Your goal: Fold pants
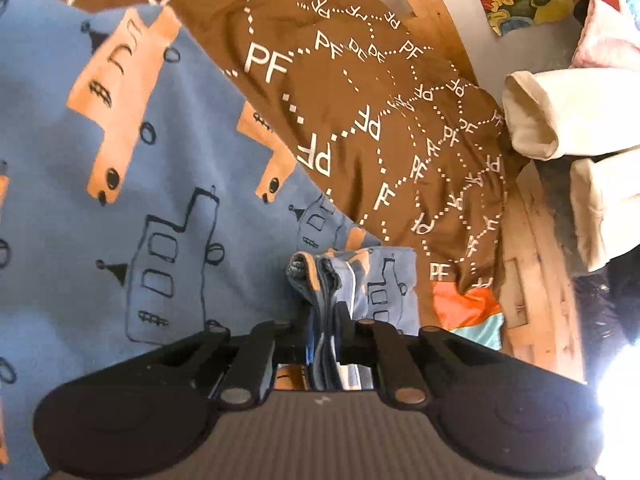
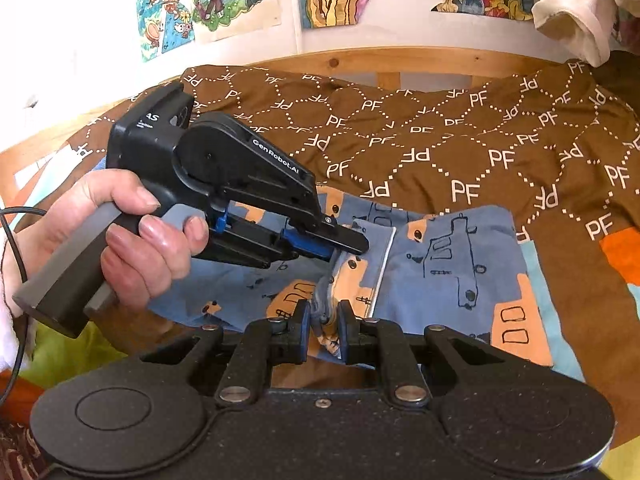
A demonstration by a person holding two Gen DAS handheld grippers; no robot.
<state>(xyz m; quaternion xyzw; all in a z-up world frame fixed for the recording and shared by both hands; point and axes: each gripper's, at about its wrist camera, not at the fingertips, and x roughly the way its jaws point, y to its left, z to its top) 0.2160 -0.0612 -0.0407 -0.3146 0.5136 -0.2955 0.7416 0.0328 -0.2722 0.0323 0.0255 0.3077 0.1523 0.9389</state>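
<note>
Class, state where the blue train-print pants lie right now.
In the right wrist view, the blue train-print pants lie centre on the brown PF-print cover, with both hand-held grippers pinching their bunched edge.

Both tools are clamped tight: the left tool (image 2: 344, 250) reaches in ahead of the right tool (image 2: 323, 330).

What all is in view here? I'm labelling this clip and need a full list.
pants: one, blue with orange and outlined trains, on the blanket, edge bunched in both tongs
blanket: one, brown with white PF print, under the pants
bed frame: one, wood, behind
drawings: several, multicoloured, on the wall
white garment: one, cream, hanging at right
hand: one, gripping the left handle
left tongs: black
right tongs: black
</note>
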